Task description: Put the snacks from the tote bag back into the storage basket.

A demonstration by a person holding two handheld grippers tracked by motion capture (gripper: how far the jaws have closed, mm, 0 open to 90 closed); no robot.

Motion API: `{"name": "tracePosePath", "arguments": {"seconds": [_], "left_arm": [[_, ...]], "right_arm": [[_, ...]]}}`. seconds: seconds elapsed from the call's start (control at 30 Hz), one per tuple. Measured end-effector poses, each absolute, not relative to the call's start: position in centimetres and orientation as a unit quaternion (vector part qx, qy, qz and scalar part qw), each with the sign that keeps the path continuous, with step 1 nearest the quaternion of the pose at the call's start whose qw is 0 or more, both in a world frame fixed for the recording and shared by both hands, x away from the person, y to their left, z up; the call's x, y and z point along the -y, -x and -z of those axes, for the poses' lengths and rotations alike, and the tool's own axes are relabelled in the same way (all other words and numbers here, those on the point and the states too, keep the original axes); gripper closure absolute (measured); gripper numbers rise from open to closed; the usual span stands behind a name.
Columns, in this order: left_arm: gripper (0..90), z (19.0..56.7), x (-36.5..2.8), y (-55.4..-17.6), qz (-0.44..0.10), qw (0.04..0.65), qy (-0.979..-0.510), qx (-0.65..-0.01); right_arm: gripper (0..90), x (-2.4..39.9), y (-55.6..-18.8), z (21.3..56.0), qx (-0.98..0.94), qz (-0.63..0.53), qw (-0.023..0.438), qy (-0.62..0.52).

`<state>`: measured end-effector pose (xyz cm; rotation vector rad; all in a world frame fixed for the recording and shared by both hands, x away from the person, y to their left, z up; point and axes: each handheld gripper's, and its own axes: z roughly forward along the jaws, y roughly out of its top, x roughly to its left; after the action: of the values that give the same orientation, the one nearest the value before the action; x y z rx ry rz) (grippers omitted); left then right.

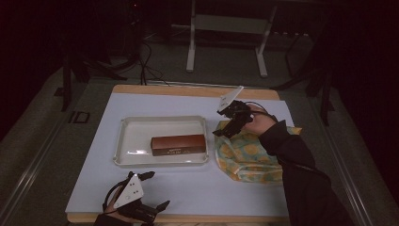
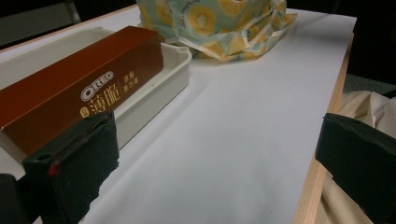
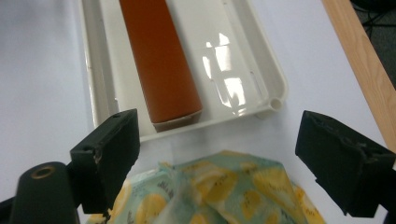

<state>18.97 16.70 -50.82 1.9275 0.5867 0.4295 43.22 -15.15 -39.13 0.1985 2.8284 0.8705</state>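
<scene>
On the white mat (image 1: 188, 188), a cream tray (image 1: 129, 141) serves as landmark. Inside the tray, along its near wall and toward its right end, lies a long brown Oreo box (image 1: 178, 144), flat, lettering on its side. Just right of the tray, not touching it, sits a crumpled bag (image 1: 247, 157) printed with yellow fruit slices on pale green. Right gripper (image 1: 225, 129) held in the air above the bag's tray-side edge, pointing down toward the tray's right end; jaws spread wide, nothing between them, bag and tray corner seen through the gap in the right gripper view. Left gripper (image 1: 157, 190) near the mat's front edge, in front of the tray's left half, apart from it; jaws spread, empty, bare mat between them in the left gripper view.
</scene>
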Motion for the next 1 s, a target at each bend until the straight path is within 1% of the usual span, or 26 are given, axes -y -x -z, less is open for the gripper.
{"name": "tracePosePath", "arguments": {"seconds": [0.2, 0.27, 0.5, 0.7, 0.9, 1.0], "left_arm": [[0.0, 50.8, -16.7, -19.0, -0.178, 0.515, -0.802, -0.244], [0.0, 50.8, -16.7, -19.0, -0.178, 0.516, -0.802, -0.243], [0.0, 50.9, -16.6, -19.1, -0.176, 0.515, -0.803, -0.243], [0.0, 50.9, -16.6, -19.1, -0.175, 0.516, -0.802, -0.244], [0.0, 50.9, -16.6, -19.1, -0.175, 0.517, -0.802, -0.245], [0.0, 50.9, -16.6, -19.2, -0.175, 0.517, -0.802, -0.244]], "right_arm": [[13.8, 17.6, -43.2, 38.6, -0.938, -0.318, 0.096, -0.101], [13.7, 18.3, -43.1, 38.7, -0.934, -0.323, 0.104, -0.109], [12.9, 20.5, -42.7, 39.7, -0.928, -0.328, 0.111, -0.137], [11.4, 22.4, -42.0, 40.4, -0.917, -0.337, 0.137, -0.164], [11.6, 24.1, -40.9, 40.8, -0.879, -0.374, 0.193, -0.225], [11.6, 24.6, -40.3, 41.0, -0.863, -0.385, 0.211, -0.25]]}}
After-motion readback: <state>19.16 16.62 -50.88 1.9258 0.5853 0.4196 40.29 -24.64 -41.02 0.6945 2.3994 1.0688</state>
